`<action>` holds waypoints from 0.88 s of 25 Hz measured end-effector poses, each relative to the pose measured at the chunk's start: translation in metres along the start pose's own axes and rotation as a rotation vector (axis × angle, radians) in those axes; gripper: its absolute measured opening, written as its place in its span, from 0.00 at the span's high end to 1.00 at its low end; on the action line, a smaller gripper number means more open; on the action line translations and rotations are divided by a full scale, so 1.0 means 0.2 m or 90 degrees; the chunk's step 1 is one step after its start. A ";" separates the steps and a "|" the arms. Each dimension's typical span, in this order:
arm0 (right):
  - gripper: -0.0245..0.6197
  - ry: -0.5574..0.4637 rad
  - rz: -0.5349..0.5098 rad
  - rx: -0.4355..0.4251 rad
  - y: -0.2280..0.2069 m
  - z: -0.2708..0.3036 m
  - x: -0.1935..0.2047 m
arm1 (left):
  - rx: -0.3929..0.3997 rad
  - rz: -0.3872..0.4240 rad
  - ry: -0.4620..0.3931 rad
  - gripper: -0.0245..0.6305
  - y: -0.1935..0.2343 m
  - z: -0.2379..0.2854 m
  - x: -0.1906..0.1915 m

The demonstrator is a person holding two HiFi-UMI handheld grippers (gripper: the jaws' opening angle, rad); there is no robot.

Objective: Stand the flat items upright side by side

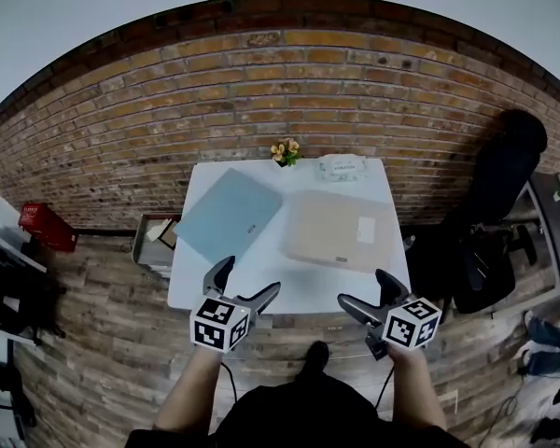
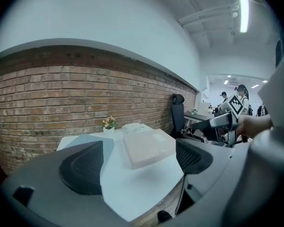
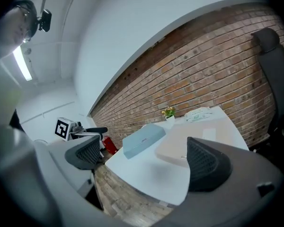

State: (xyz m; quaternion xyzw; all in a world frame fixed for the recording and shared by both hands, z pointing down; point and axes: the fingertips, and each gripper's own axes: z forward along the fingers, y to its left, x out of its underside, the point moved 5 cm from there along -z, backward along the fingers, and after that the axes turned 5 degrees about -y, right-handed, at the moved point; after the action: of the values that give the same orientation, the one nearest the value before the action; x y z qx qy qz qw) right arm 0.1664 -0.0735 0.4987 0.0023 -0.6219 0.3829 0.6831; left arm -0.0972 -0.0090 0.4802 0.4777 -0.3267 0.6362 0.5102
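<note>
Two flat cases lie on the white table (image 1: 303,287): a light blue one (image 1: 229,215) on the left and a beige one (image 1: 338,229) on the right, both lying flat. My left gripper (image 1: 248,283) hovers open at the table's front edge, just near of the blue case. My right gripper (image 1: 367,297) is open too, at the front right edge, near of the beige case. The left gripper view shows the beige case (image 2: 146,146) between its open jaws. The right gripper view shows the blue case (image 3: 143,139) and the beige case (image 3: 189,142).
A small flower pot (image 1: 285,151) and a white packet (image 1: 342,167) sit at the table's far edge against the brick wall. A black office chair (image 1: 481,241) stands to the right. An open box (image 1: 156,240) sits on the floor at the left, with a red item (image 1: 45,226) farther left.
</note>
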 end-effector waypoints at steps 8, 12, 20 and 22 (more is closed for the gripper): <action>0.06 -0.008 0.014 0.039 -0.34 0.11 -0.23 | 0.014 0.005 0.011 0.19 0.09 0.36 -0.11; 0.06 0.000 0.024 0.066 -0.37 0.21 -0.25 | 0.042 0.017 0.006 0.20 0.21 0.48 -0.16; 0.06 -0.003 0.060 0.166 -0.33 0.48 -0.28 | 0.141 0.045 -0.006 0.20 0.41 0.70 -0.23; 0.06 -0.016 0.074 0.211 -0.34 0.49 -0.25 | 0.174 0.043 -0.004 0.20 0.43 0.76 -0.23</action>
State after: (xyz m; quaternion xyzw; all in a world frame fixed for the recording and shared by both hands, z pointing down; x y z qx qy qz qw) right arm 0.1228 -0.1939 0.5106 0.0836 -0.5578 0.5189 0.6423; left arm -0.1367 -0.1850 0.4927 0.5338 -0.2544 0.6899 0.4175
